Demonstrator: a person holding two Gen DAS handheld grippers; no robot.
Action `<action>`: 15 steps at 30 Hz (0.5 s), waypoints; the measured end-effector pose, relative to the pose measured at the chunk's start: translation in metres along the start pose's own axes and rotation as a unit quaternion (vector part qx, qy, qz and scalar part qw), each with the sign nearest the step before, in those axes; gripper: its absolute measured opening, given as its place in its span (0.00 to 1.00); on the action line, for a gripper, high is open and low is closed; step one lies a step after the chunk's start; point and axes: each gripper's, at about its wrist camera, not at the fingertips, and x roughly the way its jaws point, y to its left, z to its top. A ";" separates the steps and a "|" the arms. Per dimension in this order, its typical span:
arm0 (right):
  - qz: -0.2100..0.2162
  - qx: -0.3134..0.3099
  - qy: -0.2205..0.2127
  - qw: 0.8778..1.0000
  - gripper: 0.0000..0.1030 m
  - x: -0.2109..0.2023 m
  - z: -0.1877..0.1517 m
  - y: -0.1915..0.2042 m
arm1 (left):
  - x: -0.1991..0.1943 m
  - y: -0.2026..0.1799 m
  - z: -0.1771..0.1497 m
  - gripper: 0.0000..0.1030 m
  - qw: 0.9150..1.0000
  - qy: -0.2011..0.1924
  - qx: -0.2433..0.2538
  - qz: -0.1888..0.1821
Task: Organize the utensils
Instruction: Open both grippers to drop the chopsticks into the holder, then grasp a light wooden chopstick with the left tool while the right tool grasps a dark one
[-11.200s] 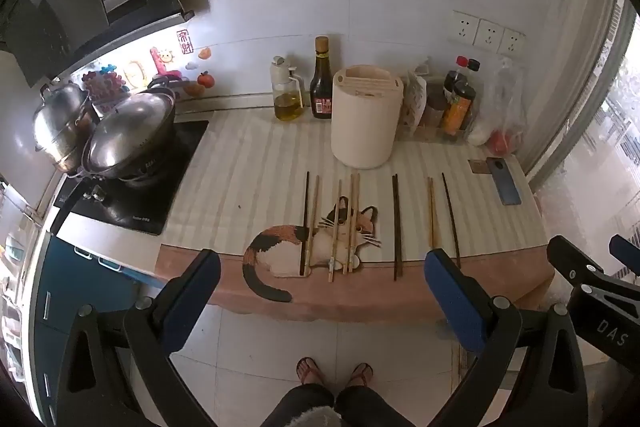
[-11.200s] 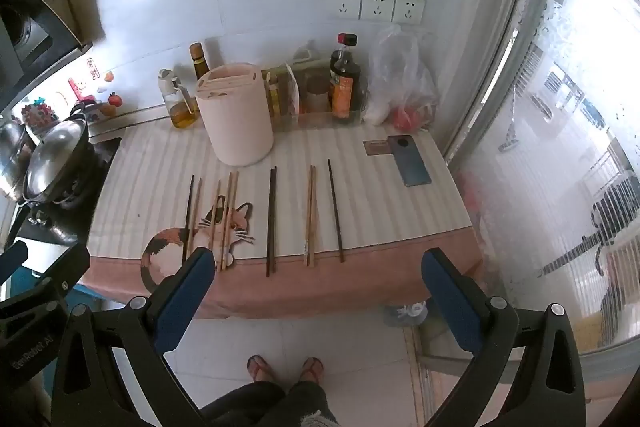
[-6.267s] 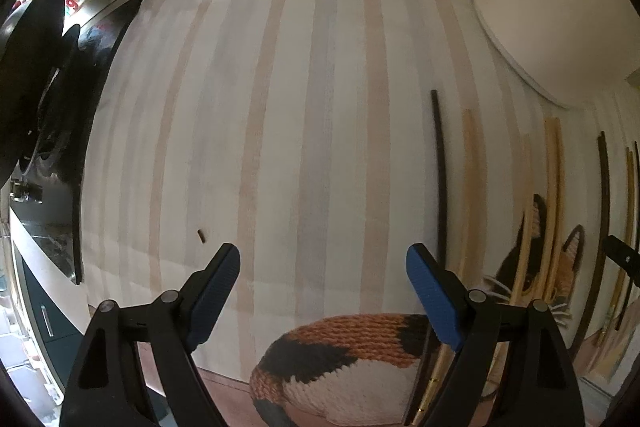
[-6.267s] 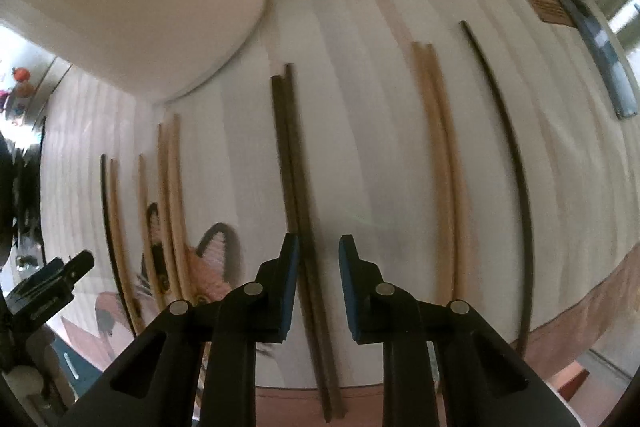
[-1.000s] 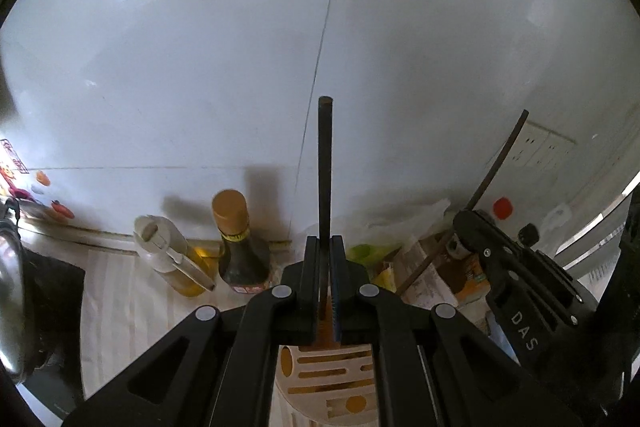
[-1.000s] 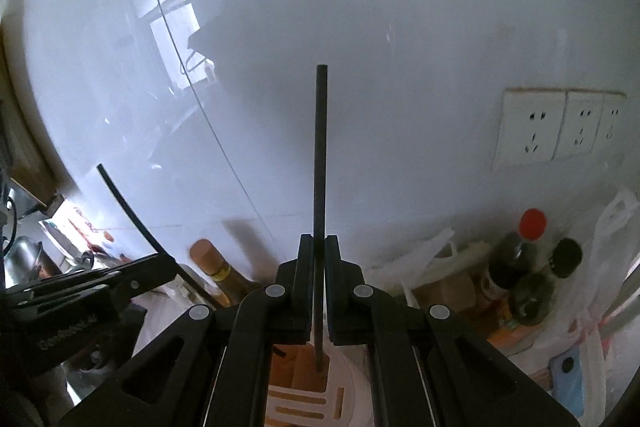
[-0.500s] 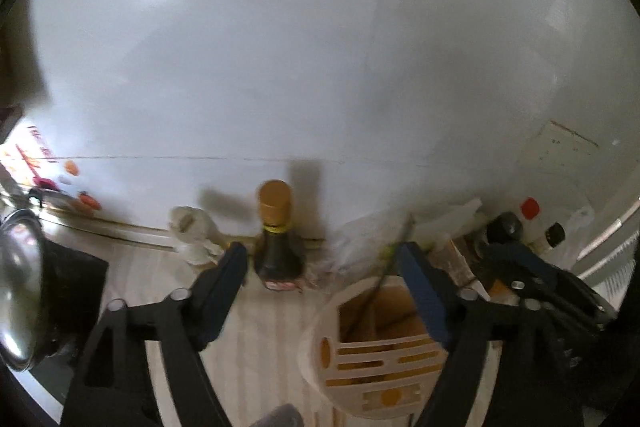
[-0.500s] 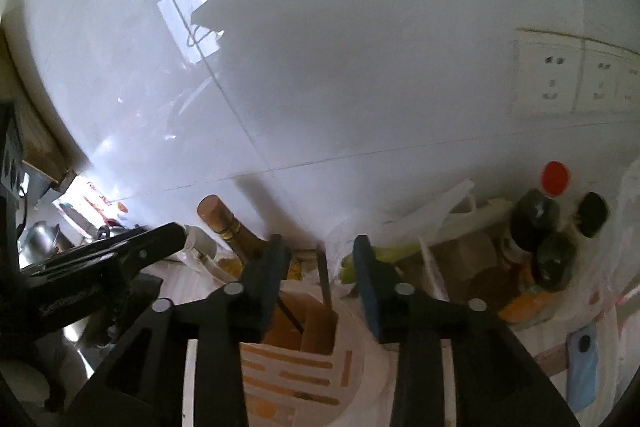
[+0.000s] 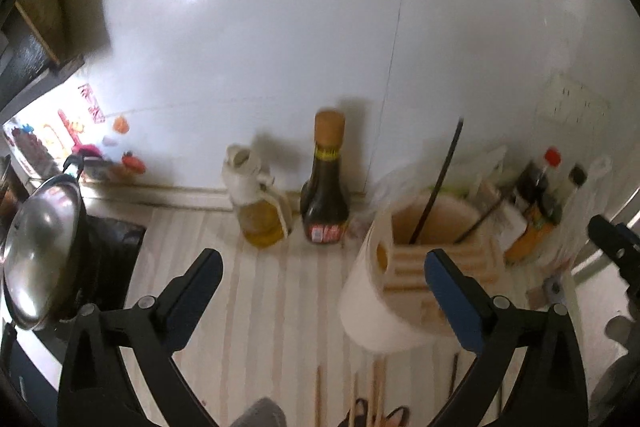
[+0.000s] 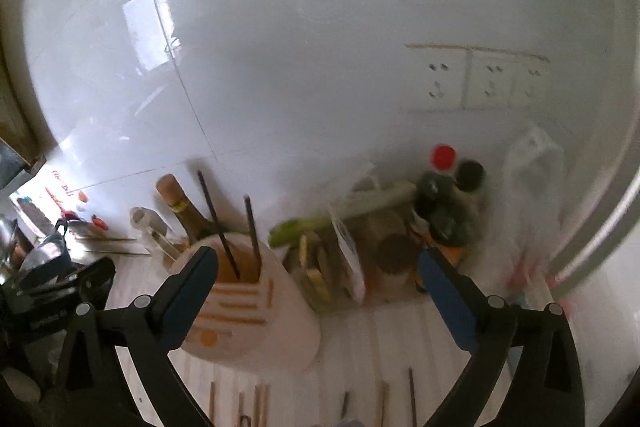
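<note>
Left gripper: we see our left gripper (image 9: 322,275) raised above the counter and aimed forward and a little down at the wall; its blue-padded jaws stand wide apart with nothing between them.
Right gripper: our right gripper (image 10: 316,281) is at a similar height, also tipped slightly down, jaws spread wide and empty.
Neighbouring tool: in the right wrist view we find the left gripper's black body low at the left edge; in the left wrist view a black part of the right one shows at the right edge.
Utensil holder: the cream utensil holder (image 9: 384,303) stands on the striped counter (image 9: 256,307), just ahead of the left gripper's right finger and partly behind the right gripper's left finger (image 10: 188,291).
Dark chopsticks: in the right wrist view we count two dark chopsticks (image 10: 252,231) standing in the holder's open back compartment, both leaning, tops well above the rim. In the left wrist view one leans clearly and a second is only a blurred dark line.
Chopsticks on counter: several more chopsticks (image 10: 412,401) lie flat near the bottom edge, below the holder; blur keeps us from counting them.
Bottles: a dark sauce bottle (image 9: 325,195) and an oil jug (image 9: 258,211) stand against the wall, left of the holder.
Right-hand clutter: more bottles (image 10: 448,203) and a plastic bag (image 10: 532,183) crowd the far right corner.
Stove side: a steel wok lid (image 9: 38,251) sits at the far left.
</note>
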 end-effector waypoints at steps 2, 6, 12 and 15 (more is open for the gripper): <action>-0.008 0.003 0.006 1.000 1.00 -0.002 -0.012 -0.005 | 0.003 0.001 -0.014 1.00 1.000 0.014 0.000 0.002; -0.013 0.012 0.040 0.999 1.00 0.004 -0.041 -0.017 | 0.012 0.001 -0.043 1.00 0.999 0.044 0.006 0.007; -0.025 0.022 0.098 0.995 1.00 0.024 -0.092 -0.031 | 0.034 0.000 -0.088 1.00 0.995 0.088 0.021 0.029; -0.031 0.029 0.127 0.991 0.99 0.036 -0.117 -0.037 | 0.048 0.001 -0.111 1.00 0.992 0.117 0.022 0.034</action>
